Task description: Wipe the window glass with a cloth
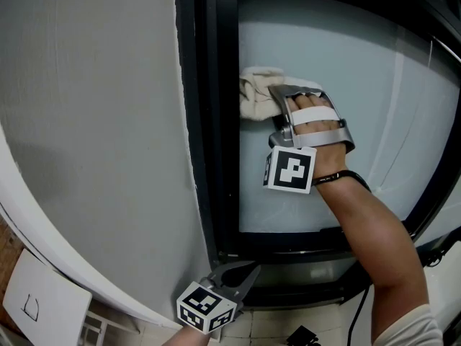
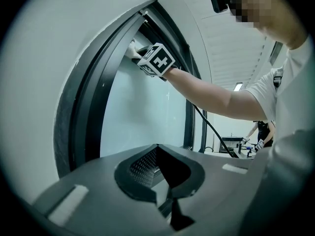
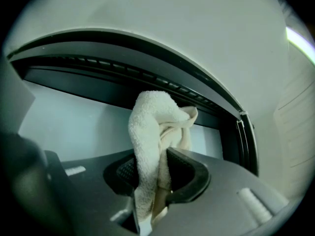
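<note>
right gripper (image 1: 276, 96) clamped on white terry cloth (image 1: 253, 96), bunched against window glass (image 1: 353, 63) at the pane's 10 o'clock, beside black frame (image 1: 216, 121); most glass lies toward 4 o'clock. left gripper (image 1: 241, 280) closed, empty, down at 6 o'clock.

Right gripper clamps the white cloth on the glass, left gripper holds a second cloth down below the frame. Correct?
Not quite. The left gripper holds no cloth: the left gripper view shows its jaws together with nothing between them. The rest stands: the right gripper clamps the white cloth on the glass, and the left gripper sits below the frame.
</note>
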The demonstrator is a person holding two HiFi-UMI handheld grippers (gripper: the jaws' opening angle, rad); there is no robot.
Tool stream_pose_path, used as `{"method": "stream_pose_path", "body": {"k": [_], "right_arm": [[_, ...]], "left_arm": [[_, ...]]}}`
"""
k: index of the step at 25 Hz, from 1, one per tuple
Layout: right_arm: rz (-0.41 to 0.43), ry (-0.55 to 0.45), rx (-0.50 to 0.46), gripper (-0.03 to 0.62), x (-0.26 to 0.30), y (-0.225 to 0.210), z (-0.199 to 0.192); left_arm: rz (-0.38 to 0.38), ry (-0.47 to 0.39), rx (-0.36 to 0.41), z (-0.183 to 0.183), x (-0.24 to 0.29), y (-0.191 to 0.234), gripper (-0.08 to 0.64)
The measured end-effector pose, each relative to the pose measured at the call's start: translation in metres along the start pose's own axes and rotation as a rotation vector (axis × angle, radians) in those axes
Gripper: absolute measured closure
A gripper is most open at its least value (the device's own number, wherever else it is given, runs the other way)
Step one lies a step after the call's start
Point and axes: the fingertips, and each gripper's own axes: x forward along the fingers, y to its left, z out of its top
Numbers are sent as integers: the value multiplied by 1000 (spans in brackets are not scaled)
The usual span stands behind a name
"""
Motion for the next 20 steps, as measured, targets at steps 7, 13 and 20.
{"method": "stream_pose_path", "body": {"k": [7,13,20], "right_arm": [[7,-14,13,479,-7,14,2],[35,-21,22,479,-18,37,6],[61,-35,45,479,-30,58,11]], "left_arm": [[-15,23,16,8,27,-1,543],[-4,60,5,0,35,5,543],[14,78,-7,-9,46,11,543]]}}
